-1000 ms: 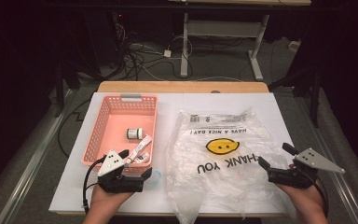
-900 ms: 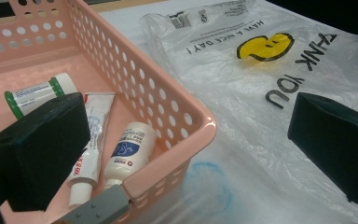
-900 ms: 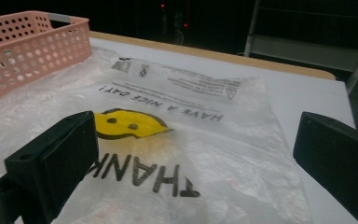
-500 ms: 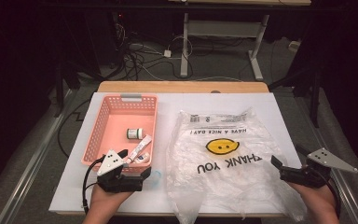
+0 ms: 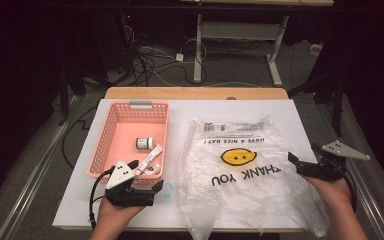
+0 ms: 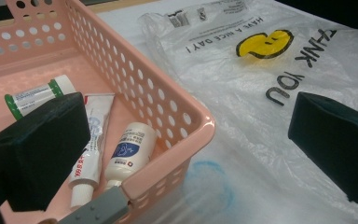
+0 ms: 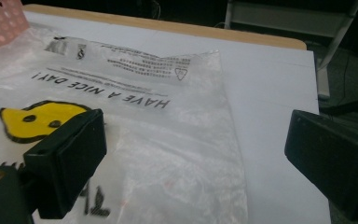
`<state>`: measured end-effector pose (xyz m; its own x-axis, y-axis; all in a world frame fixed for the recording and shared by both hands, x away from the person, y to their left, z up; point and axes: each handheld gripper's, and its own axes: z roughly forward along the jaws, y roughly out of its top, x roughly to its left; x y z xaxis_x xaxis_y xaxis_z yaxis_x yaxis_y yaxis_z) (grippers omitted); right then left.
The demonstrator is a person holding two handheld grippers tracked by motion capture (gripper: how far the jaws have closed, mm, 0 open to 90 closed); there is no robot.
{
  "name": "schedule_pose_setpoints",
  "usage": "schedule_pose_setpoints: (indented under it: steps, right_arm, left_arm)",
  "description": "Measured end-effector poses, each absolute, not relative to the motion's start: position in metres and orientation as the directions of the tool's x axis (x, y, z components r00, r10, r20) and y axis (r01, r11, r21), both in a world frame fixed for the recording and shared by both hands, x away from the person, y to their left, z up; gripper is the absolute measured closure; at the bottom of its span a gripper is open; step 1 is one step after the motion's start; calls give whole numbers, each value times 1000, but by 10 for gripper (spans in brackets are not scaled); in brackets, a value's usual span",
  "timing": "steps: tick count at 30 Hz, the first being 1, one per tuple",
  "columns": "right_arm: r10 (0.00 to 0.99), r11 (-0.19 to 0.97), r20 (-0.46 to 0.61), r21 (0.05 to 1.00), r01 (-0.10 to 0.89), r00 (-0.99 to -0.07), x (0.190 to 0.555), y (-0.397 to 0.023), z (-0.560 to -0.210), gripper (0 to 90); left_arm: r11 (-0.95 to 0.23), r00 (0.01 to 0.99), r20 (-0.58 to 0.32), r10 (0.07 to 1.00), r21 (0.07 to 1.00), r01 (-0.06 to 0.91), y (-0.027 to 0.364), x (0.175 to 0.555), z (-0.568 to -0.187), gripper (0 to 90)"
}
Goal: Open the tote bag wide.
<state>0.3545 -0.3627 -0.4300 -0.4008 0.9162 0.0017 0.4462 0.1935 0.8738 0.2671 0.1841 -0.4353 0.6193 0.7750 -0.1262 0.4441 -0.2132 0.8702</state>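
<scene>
the bench is carrying everything. the plastic bag is lying flat on it between both pairs of fingers, its right edge just under the right gripper, whose fingers have just been closing a little but are released, nothing between them yet. the pink basket is sitting left of the bag; the left gripper is hovering spread over its near corner, holding nothing. inside are lying a tube and two small bottles. the thin film may be slipping or only one layer getting pinched, so the bag is staying closed.
</scene>
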Motion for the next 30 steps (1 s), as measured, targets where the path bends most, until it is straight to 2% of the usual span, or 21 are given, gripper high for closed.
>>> schedule_pose_setpoints:
  steps: [13, 25, 29, 30]
  right_arm:
    - [911, 207, 51, 802, 560, -410, 429, -359, -445, 229]
    - [919, 204, 94, 720, 664, -384, 477, -361, -467, 343]
    - [905, 246, 95, 676, 694, -414, 486, -357, -476, 422]
    - [907, 268, 61, 679, 684, -416, 484, -355, -477, 527]
  left_arm:
    - [-174, 625, -174, 761, 873, 455, 186, 265, -435, 0]
    - [-193, 624, -159, 765, 868, 458, 184, 265, -438, 0]
    - [-194, 624, -166, 764, 863, 467, 184, 266, -440, 0]
    - [-194, 624, -166, 764, 863, 467, 184, 266, -440, 0]
